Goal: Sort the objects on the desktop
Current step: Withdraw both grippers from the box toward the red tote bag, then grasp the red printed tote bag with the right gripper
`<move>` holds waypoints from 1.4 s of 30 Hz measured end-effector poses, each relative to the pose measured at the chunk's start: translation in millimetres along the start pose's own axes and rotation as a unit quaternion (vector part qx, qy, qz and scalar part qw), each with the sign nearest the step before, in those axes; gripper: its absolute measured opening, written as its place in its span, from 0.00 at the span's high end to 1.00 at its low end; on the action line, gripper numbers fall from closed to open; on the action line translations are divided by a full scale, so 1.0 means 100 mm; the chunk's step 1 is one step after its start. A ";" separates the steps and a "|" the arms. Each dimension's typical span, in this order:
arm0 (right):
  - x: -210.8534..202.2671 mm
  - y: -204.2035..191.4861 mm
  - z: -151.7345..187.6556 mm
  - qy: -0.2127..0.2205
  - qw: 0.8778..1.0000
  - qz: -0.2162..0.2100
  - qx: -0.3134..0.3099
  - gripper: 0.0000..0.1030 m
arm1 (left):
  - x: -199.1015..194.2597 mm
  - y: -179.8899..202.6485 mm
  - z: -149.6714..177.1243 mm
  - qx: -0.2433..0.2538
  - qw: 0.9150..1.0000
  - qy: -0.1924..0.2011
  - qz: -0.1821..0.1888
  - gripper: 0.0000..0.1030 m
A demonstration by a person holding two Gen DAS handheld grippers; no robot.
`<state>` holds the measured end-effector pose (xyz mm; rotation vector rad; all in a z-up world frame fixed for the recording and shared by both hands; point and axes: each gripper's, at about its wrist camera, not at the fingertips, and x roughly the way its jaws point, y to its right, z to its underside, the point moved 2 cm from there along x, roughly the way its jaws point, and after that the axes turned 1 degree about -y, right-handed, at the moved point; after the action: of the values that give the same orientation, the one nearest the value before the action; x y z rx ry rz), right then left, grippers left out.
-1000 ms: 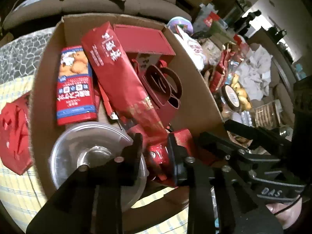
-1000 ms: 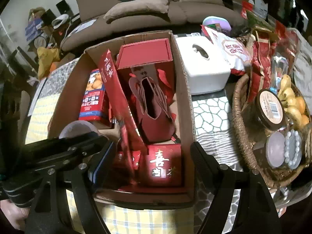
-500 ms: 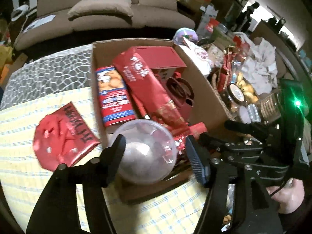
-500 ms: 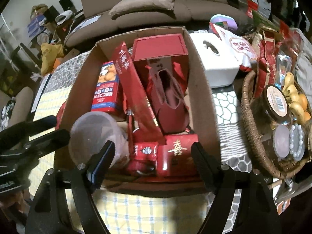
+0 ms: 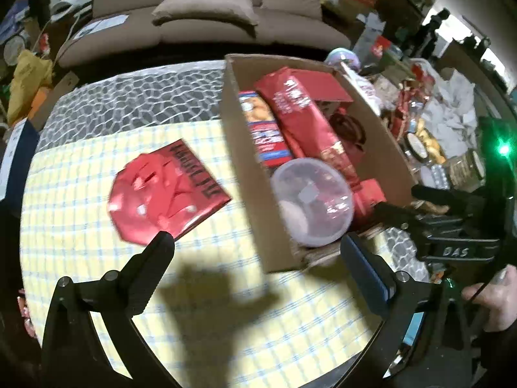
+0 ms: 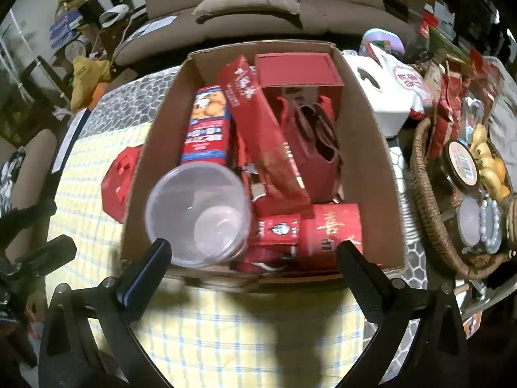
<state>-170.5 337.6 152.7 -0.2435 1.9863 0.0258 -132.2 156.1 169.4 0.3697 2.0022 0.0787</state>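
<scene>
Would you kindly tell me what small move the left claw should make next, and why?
Probably swing the left claw toward the flat red paper packet lying alone on the yellow checked tablecloth. Its jaws are opening with nothing between them, and the clear plastic tub already sits in the cardboard box.

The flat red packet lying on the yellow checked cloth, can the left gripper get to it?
Probably yes. The flat red packet lies in the open just beyond the left gripper, whose jaws are opening with nothing between them; the cardboard box stands off to one side.

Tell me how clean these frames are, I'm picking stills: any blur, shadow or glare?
Left wrist view: red packet smeared by motion, a dark shadow on the cloth. Right wrist view: box fairly sharp, cup slightly soft, cloth shadowed; both bulge, dark corners.
</scene>
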 end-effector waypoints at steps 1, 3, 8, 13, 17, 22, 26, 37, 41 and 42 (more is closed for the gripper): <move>-0.01 -0.05 0.01 0.001 1.000 0.000 -0.002 0.00 | -0.02 -0.05 0.02 0.000 1.000 -0.001 -0.004 0.00; -0.03 -0.15 0.02 0.002 1.000 -0.002 -0.007 0.00 | -0.07 -0.15 0.08 0.001 1.000 -0.002 -0.013 0.00; -0.06 -0.43 0.02 0.007 1.000 -0.011 -0.021 0.00 | -0.22 -0.48 0.19 -0.007 0.999 -0.001 -0.044 0.00; -0.04 -0.76 -0.01 0.010 0.999 -0.027 -0.036 0.00 | -0.35 -0.90 0.30 -0.034 0.998 0.002 -0.057 0.00; -0.01 -1.04 -0.03 0.016 0.998 -0.042 -0.048 0.00 | -0.39 -1.20 0.41 -0.049 0.997 -0.001 -0.067 0.00; 0.11 -1.39 -0.04 0.014 0.996 -0.057 -0.069 0.00 | -0.32 -1.54 0.53 -0.075 0.995 -0.009 -0.063 0.00; 0.22 -1.70 -0.05 0.024 0.993 -0.048 -0.102 0.00 | -0.21 -1.76 0.62 -0.093 0.994 -0.018 -0.061 0.00; 0.58 -2.20 -0.21 0.019 0.991 -0.068 -0.116 0.00 | 0.04 -2.15 0.72 -0.107 0.992 -0.031 -0.057 0.00; 0.75 -2.36 -0.26 0.018 0.989 -0.079 -0.121 0.01 | 0.17 -2.27 0.75 -0.109 0.992 -0.037 -0.055 0.00; 0.80 -2.39 -0.28 0.017 0.989 -0.080 -0.121 0.01 | 0.22 -2.30 0.76 -0.109 0.992 -0.039 -0.054 0.00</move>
<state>-183.1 87.7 114.3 -0.5639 1.9904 0.1620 -124.9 -64.6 66.7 0.1223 1.9107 0.2108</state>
